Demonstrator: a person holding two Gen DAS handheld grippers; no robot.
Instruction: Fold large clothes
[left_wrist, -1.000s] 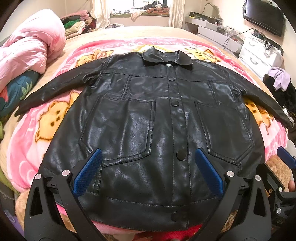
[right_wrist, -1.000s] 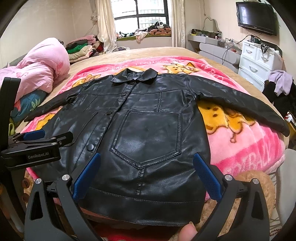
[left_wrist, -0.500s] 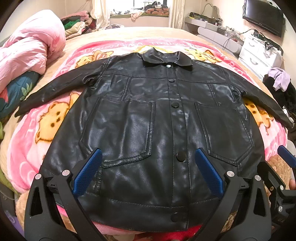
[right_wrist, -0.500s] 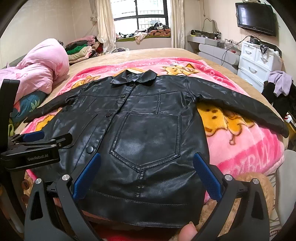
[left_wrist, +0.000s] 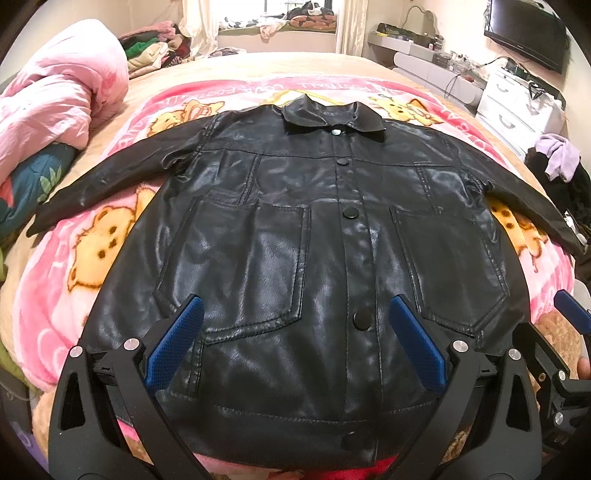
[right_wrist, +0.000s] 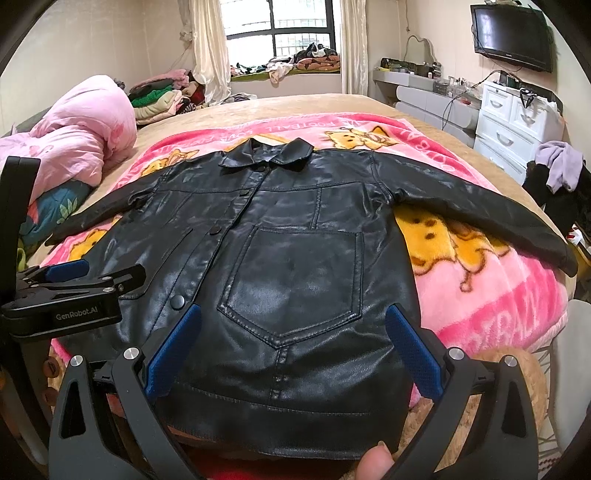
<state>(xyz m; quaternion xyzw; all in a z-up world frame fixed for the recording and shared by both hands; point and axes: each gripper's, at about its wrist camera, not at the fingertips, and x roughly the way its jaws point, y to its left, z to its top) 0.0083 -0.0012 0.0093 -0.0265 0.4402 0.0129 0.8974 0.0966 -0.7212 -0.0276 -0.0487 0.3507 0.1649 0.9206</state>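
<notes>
Black shiny leather-look jacket (left_wrist: 295, 236) is laid out flat, front up and buttoned, on a fuzzy pink blanket with yellow cartoon cats (left_wrist: 74, 266) on the bed, both sleeves spread out to the sides. The left claw (left_wrist: 295, 339) hangs over the hem near the bottom button, its blue pads spread wide, nothing in it. The right claw (right_wrist: 291, 347) is just as wide apart, holding nothing, over the pocket (right_wrist: 295, 280) on that side. A crumpled pink quilt (right_wrist: 81, 147) sits off to the left.
</notes>
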